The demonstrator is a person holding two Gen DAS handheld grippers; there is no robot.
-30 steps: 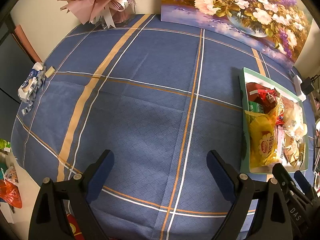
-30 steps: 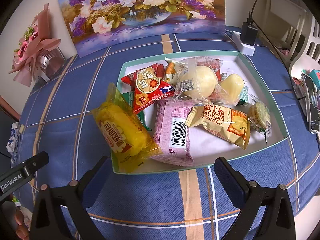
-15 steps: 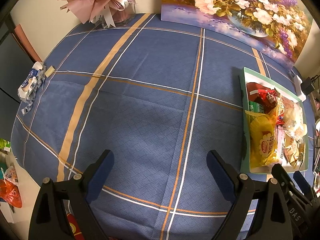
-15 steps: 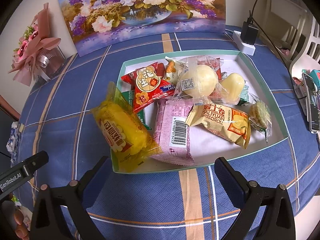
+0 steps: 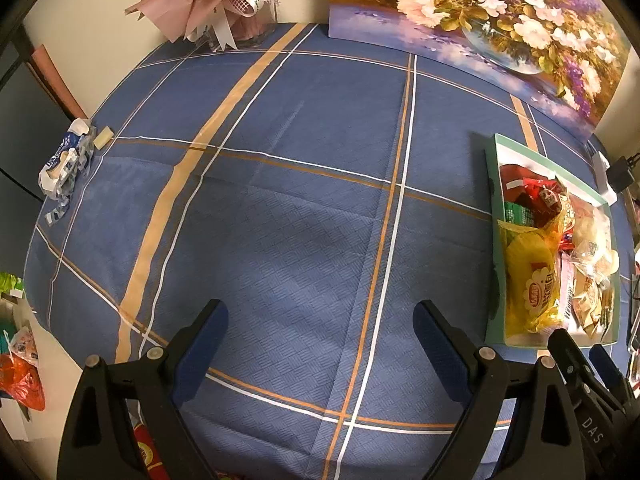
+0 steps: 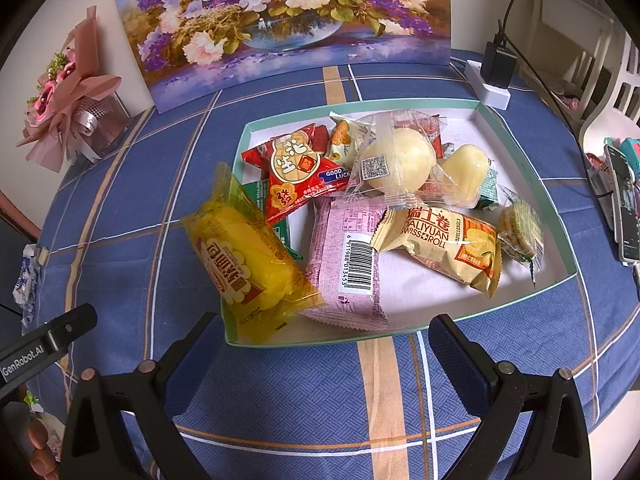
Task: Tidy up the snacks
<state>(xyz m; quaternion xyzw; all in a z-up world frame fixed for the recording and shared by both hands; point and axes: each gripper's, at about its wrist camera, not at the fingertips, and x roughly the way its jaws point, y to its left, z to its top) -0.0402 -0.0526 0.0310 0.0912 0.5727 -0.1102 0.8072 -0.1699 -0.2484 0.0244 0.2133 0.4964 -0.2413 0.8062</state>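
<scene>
A shallow box with a green rim [image 6: 532,288] sits on the blue checked tablecloth, holding several wrapped snacks. Among them are a yellow cake pack [image 6: 244,264] hanging over the left rim, a pink pack with a barcode [image 6: 348,264], a Swiss roll pack [image 6: 444,244], a red peanut pack [image 6: 300,172] and a clear-wrapped bun [image 6: 396,160]. My right gripper [image 6: 324,324] hovers open just in front of the box's near rim, nothing between its fingers. My left gripper [image 5: 320,312] hangs open over bare cloth, with the box [image 5: 494,240] off to its right.
A flower painting [image 6: 280,20] leans against the wall behind the box. A pink bouquet [image 6: 68,104] stands at the back left. A power strip with a charger [image 6: 492,76] lies at the back right, a phone [image 6: 624,208] at the right edge. A crumpled wrapper [image 5: 64,164] lies at the cloth's left edge.
</scene>
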